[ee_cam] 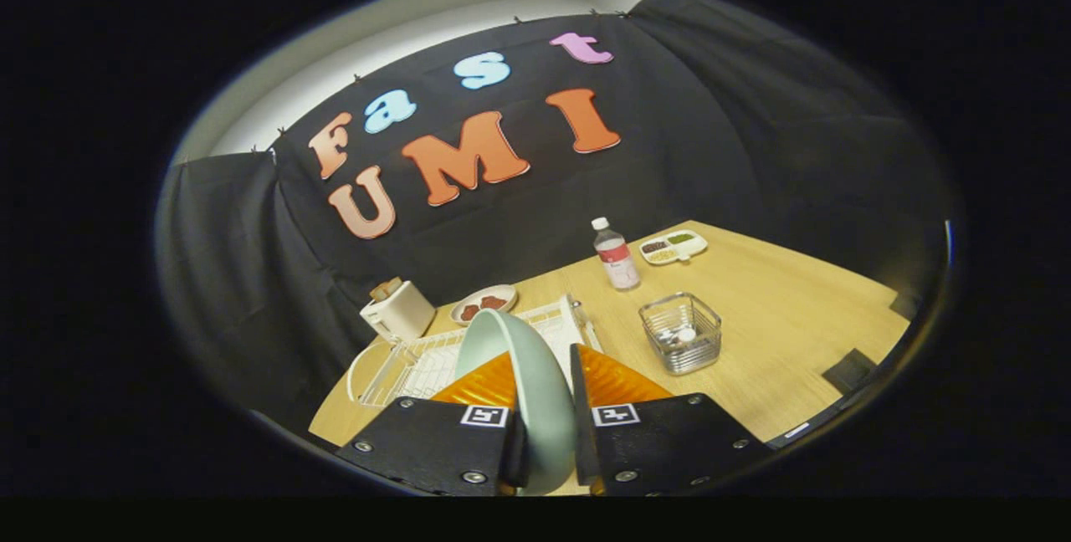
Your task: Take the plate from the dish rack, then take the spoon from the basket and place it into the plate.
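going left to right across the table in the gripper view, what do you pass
toaster → small dish of red food → pale green plate held in the tool → bottle → wire basket

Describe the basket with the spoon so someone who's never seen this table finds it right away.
On the wooden table, look right of the white dish rack and the pale green plate pinched in the gripper jaws. The basket stands alone, nearer than the bottle. It is the one square wire-mesh container, with shiny cutlery inside.
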The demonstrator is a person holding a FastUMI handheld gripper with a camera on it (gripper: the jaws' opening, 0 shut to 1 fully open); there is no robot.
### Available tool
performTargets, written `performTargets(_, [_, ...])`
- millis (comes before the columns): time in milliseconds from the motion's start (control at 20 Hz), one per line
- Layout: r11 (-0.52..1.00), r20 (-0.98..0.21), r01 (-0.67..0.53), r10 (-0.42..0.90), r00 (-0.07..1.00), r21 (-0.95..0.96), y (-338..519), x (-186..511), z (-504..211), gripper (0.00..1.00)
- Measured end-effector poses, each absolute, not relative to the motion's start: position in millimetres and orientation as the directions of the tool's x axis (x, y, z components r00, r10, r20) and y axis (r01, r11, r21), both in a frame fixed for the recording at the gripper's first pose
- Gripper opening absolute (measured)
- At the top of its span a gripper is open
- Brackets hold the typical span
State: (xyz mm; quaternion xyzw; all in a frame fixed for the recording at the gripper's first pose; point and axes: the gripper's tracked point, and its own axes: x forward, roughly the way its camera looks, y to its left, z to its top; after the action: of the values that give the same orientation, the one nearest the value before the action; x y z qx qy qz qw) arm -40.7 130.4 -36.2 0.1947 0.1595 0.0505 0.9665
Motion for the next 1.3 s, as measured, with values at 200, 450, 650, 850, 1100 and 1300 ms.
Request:
performTargets(200, [0.871, -0.326, -0.016, 0.201, 0.924, 0.491, 139, -69, -80, 0.22])
performTargets(450, [0.801, -0.386, 0.058, 0.223, 0.895, 0.596, 148, -82, -132, 0.22])
performTargets(650, [0.792, -0.422, 0.096, 0.215, 0.881, 0.603, 151, -81, -152, 0.22])
performTargets(850, [0.788, -0.445, 0.119, 0.211, 0.870, 0.605, 154, -82, -165, 0.22])
performTargets(1100, [0.815, -0.449, 0.120, 0.184, 0.875, 0.567, 150, -81, -166, 0.23])
performTargets(1300, [0.846, -0.537, 0.136, 0.196, 0.820, 0.516, 153, -86, -190, 0.27])
